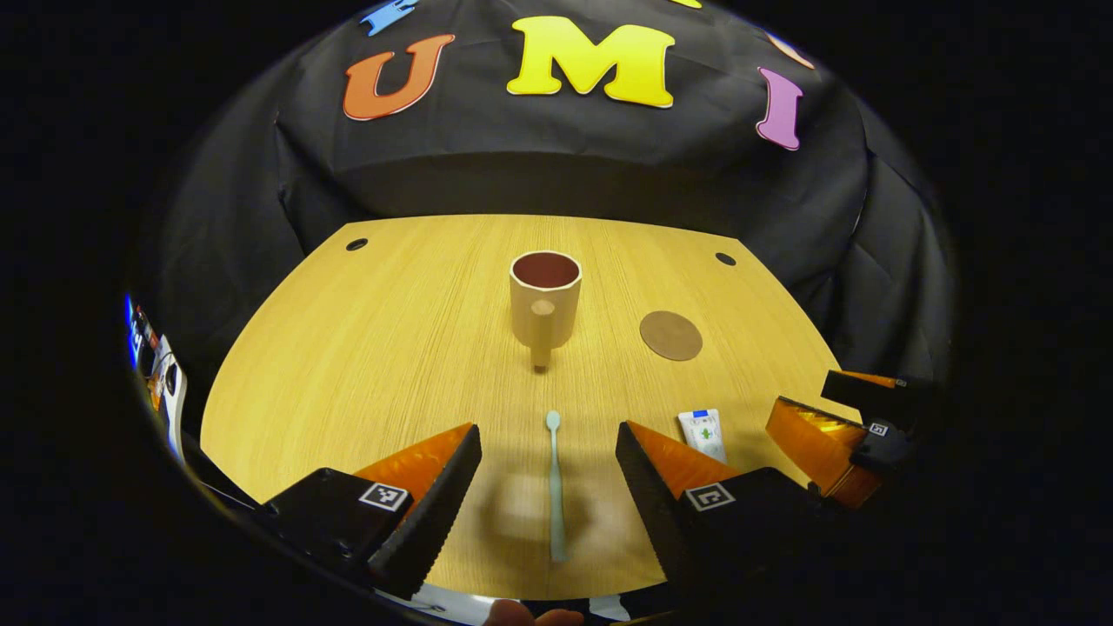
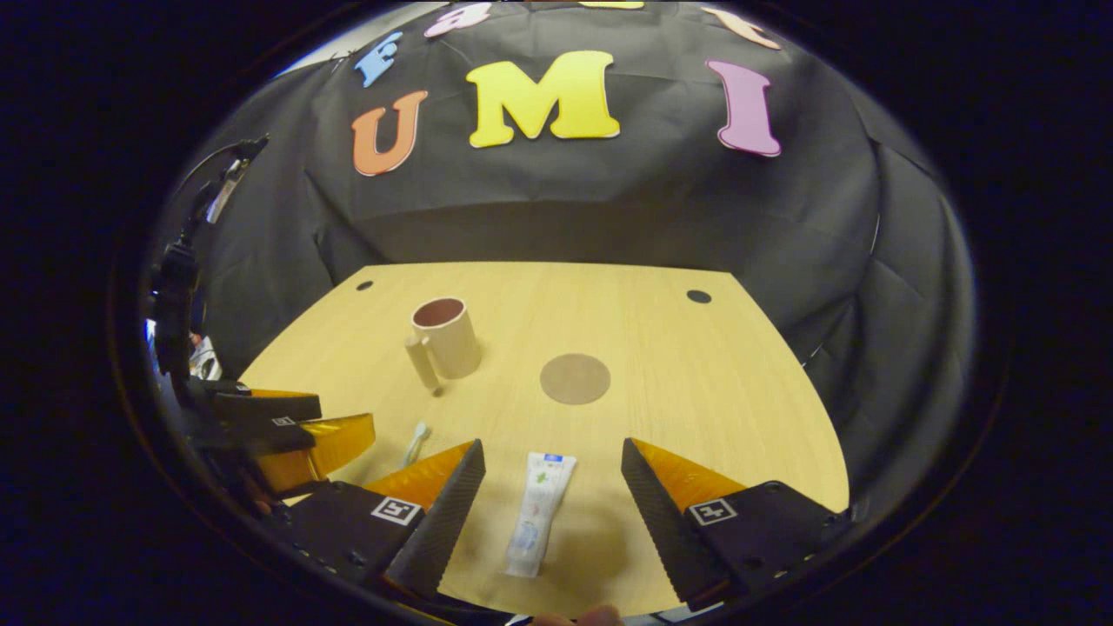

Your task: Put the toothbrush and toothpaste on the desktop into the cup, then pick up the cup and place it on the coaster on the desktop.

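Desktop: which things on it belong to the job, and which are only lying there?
Job things:
toothbrush
toothpaste
cup
coaster

Only there:
two dark round holes in the desktop near its far corners; nothing else lies loose.

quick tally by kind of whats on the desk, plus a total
toothbrush: 1
toothpaste: 1
cup: 1
coaster: 1
total: 4
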The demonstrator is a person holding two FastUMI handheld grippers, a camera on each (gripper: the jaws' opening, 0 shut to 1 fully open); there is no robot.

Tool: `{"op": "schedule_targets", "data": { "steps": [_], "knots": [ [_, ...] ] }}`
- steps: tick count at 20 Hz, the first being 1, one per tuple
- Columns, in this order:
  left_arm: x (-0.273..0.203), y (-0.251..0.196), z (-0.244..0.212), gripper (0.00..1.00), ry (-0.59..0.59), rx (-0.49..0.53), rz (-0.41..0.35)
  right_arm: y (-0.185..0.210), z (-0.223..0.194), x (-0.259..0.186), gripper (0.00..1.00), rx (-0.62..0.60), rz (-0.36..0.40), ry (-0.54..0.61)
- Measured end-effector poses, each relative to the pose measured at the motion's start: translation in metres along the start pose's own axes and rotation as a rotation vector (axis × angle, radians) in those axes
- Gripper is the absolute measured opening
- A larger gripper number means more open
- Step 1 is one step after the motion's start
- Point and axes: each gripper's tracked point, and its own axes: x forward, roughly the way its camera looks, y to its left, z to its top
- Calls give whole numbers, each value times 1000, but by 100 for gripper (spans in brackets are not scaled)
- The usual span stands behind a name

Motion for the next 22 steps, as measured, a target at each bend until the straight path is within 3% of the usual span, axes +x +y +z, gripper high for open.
{"op": "schedule_targets", "data": {
  "steps": [4, 8, 12, 13, 15, 16, 18, 19, 21, 22],
  "knots": [
    [24, -1, -26, 99, 70, 0, 10, 2, -44, 9, 95, 13, -24, 127],
    [35, 0, -43, 98, 148, 24, 11, 0, -56, 10, 95, 4, -35, 166],
    [58, 8, -42, 92, 82, 21, 40, -3, -74, 24, 97, 2, -52, 195],
    [61, 5, -46, 84, 79, 17, 37, -3, -79, 27, 95, 0, -58, 209],
    [65, 5, -53, 84, 83, 14, 36, -2, -84, 28, 96, 2, -58, 224],
    [68, 6, -57, 75, 91, 14, 41, -2, -85, 29, 97, 4, -60, 226],
    [70, 7, -63, 66, 103, 16, 48, -4, -89, 29, 95, 6, -66, 233],
    [70, 7, -63, 69, 106, 25, 48, -6, -92, 29, 97, 7, -67, 237],
    [72, 9, -65, 43, 112, 40, 58, -6, -92, 29, 97, 15, -69, 232],
    [74, 10, -63, 19, 107, 48, 69, -6, -92, 29, 95, 9, -70, 226]
  ]
}}
